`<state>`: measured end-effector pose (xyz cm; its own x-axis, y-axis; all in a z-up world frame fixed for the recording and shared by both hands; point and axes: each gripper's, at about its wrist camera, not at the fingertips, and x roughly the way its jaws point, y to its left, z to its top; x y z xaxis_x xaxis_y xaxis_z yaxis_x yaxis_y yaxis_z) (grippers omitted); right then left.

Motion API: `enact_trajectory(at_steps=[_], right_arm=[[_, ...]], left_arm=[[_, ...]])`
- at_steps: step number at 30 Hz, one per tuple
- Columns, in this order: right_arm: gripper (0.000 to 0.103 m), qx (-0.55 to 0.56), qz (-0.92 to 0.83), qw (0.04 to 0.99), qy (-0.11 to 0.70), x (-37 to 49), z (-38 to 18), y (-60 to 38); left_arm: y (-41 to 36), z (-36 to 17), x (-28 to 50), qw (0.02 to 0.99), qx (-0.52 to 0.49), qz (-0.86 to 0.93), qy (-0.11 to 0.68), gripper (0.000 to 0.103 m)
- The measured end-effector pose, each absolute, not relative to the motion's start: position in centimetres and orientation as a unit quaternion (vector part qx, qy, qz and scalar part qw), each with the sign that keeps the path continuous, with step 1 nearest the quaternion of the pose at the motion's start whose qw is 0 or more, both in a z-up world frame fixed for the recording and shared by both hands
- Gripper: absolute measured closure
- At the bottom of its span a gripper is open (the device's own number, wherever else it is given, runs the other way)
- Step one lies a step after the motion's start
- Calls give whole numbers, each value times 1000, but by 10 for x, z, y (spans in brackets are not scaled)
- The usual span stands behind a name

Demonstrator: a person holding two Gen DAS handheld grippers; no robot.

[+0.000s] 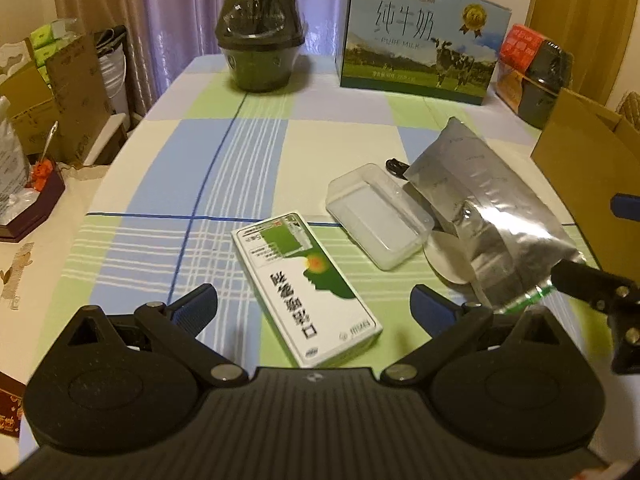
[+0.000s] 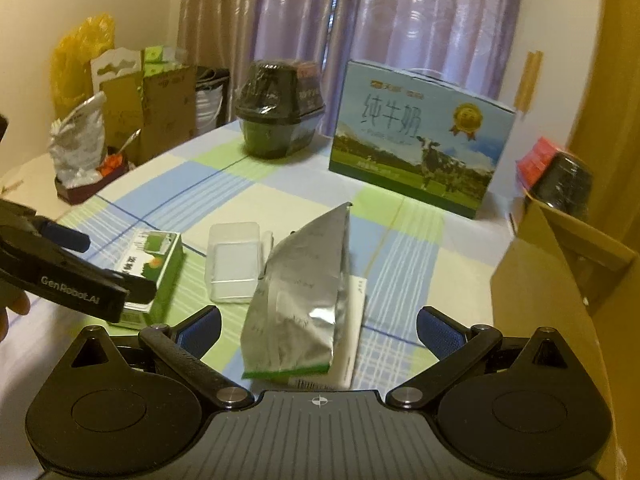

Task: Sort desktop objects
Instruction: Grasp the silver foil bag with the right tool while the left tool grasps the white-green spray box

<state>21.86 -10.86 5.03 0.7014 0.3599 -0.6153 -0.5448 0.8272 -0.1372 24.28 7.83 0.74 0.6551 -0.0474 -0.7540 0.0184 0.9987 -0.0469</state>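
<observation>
Green-and-white box (image 1: 306, 290) flat on the checked counter (image 1: 200, 168), between the spread fingers of the left hand-held gripper (image 1: 314, 306)

Its long axis runs from the left hand-held gripper's base away and slightly leftward; the near end is cut off behind that base. Just right of the box lies a clear plastic tray (image 1: 378, 216), then a silver foil pouch (image 2: 302, 292), which lies between the wide-open, empty fingers of the right hand-held gripper (image 2: 318, 330), pointing away. Paper under the pouch is mostly hidden; the box's print is blurred
</observation>
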Motion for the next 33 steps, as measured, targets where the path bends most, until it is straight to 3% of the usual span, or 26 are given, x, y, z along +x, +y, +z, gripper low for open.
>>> enact_trajectory(at_steps=[16, 18, 25, 28, 33], right_arm=[[4, -232, 271, 883, 304, 271, 13, -61], [9, -234, 268, 882, 310, 276, 10, -55], [33, -242, 252, 879, 326, 283, 4, -53], [42, -226, 246, 884, 328, 279, 9, -59], [48, -184, 244, 890, 340, 255, 19, -83]], left_arm=[[85, -14, 277, 894, -34, -7, 446, 16], [83, -17, 279, 892, -26, -8, 450, 26], [82, -24, 279, 887, -12, -10, 461, 37], [81, -23, 275, 887, -9, -9, 462, 52], [72, -21, 257, 884, -3, -28, 467, 53]])
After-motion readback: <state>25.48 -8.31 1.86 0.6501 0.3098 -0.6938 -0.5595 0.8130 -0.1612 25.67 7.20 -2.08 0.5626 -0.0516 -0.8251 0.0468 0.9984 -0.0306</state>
